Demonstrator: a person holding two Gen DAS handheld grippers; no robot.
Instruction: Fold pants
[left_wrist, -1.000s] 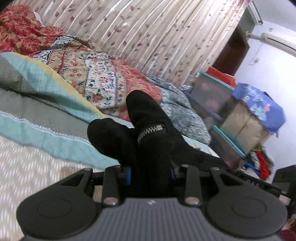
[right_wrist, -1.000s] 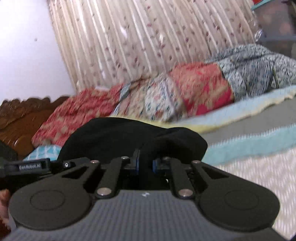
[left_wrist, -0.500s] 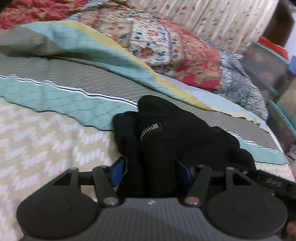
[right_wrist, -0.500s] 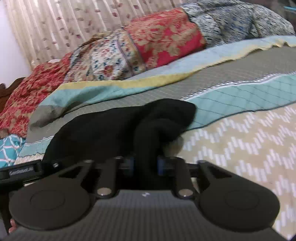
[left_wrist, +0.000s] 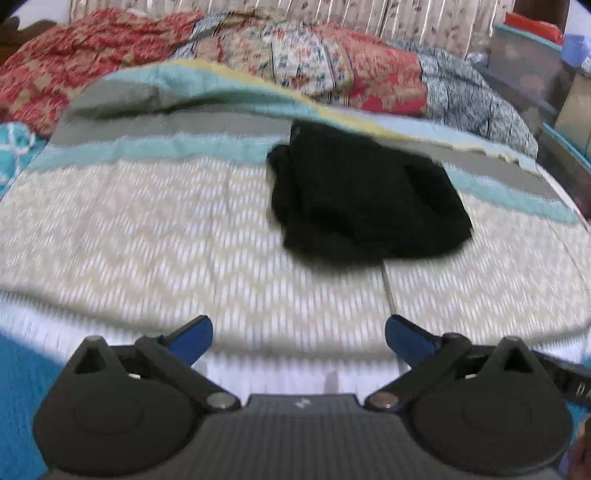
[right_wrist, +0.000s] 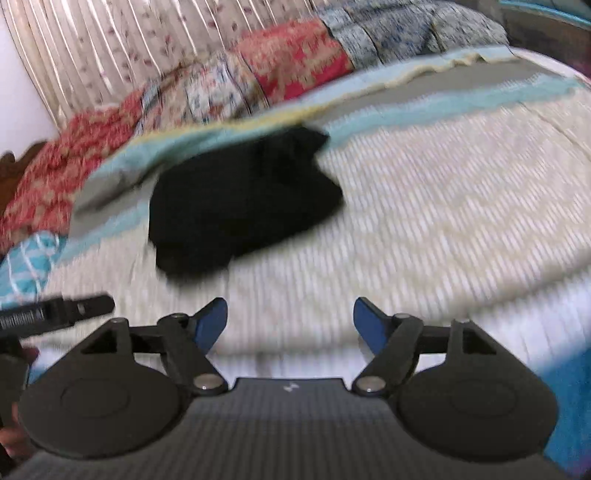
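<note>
A: How clear is this moment?

B: Both wrist views are smeared by motion. The black pants (left_wrist: 365, 199) read as one dark bundle; folds, seams and any zipper cannot be made out. The fisheye rim cuts off the corners of each view.

A: Where do the pants lie?

B: On the bed (left_wrist: 147, 236), toward its far edge, where the cream zigzag bedspread meets teal and grey bands. Nothing touches them.

A: And the tongs?

B: Two sets. The left tongs (left_wrist: 298, 338) stand wide apart near the bed's near edge, blue pads showing, with only bedspread between them. The right tongs (right_wrist: 290, 321) are also spread, nothing between them. Both have just been opening, and both are well apart from the pants.

A: The room?

B: A rumpled patchwork quilt (left_wrist: 295, 62) in red, floral and blue-grey runs along the far edge of the bed. One striped, leaf-printed curtain (right_wrist: 110, 51) hangs behind it. Boxes at the right in the left view are too blurred to count. In the right view, a black tool part (right_wrist: 55, 314) enters from the left edge, and part of a hand (right_wrist: 13, 435) shows at the lower left.
</note>
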